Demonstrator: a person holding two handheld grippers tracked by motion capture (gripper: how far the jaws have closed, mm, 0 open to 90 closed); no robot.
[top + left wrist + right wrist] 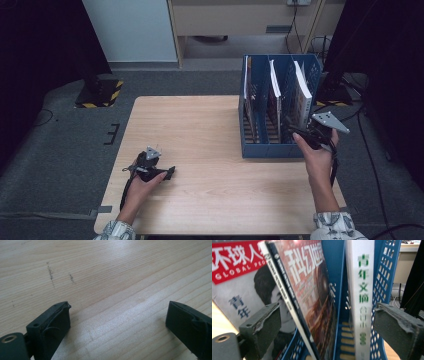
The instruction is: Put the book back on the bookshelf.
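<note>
Holding my right gripper [306,136] level at the near right corner of the blue rack [260,149], I see its jaws spread wide and empty, with the white-spined book [361,300] directly ahead between them. My left gripper [169,173] rests low over the table [112,277], jaws apart, nothing between.

In my right gripper view, a magazine [234,285] at left carries a red banner reading "环球人" over "GLOBAL PEO", cut off at the edge, with "青年" lower down. The reddish magazine [312,297] beside it reads "科幻世界". A white book spine [362,302] shows green "青年文摘", then fainter "合订本".
</note>
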